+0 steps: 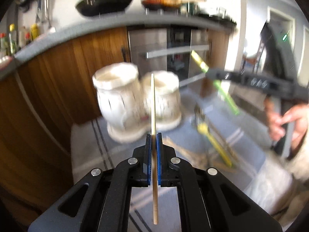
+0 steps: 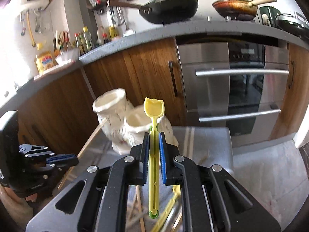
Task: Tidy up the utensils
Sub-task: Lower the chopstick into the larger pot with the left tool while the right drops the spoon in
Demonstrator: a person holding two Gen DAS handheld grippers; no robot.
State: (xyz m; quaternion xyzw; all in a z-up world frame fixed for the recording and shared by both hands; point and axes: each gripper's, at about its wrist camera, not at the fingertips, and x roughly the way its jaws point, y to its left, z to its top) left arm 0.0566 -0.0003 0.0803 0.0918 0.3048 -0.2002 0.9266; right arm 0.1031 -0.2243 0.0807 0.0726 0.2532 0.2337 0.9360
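Observation:
My left gripper (image 1: pixel 154 136) is shut on a wooden chopstick (image 1: pixel 154 104), which stands upright between the blue pads and points at the white double-cup utensil holder (image 1: pixel 123 98) ahead. My right gripper (image 2: pixel 154 135) is shut on a yellow plastic spoon (image 2: pixel 154 109), bowl end forward, just in front of the same holder (image 2: pixel 117 123). The left wrist view shows the right gripper (image 1: pixel 209 73) at the right, with the yellow-green spoon (image 1: pixel 224 89) slanting through it. In the right wrist view the left gripper (image 2: pixel 76 158) sits low at the left with the chopstick (image 2: pixel 90 137) sticking up from it.
Loose utensils lie on the grey striped cloth (image 1: pixel 90 135): another yellow spoon (image 1: pixel 214 143) and wooden chopsticks (image 1: pixel 193 156). Behind are wood cabinets (image 2: pixel 135 71), a steel oven (image 2: pixel 231 85), and a counter with pans (image 2: pixel 170 7) and bottles. A hand (image 1: pixel 285 119) holds the right gripper.

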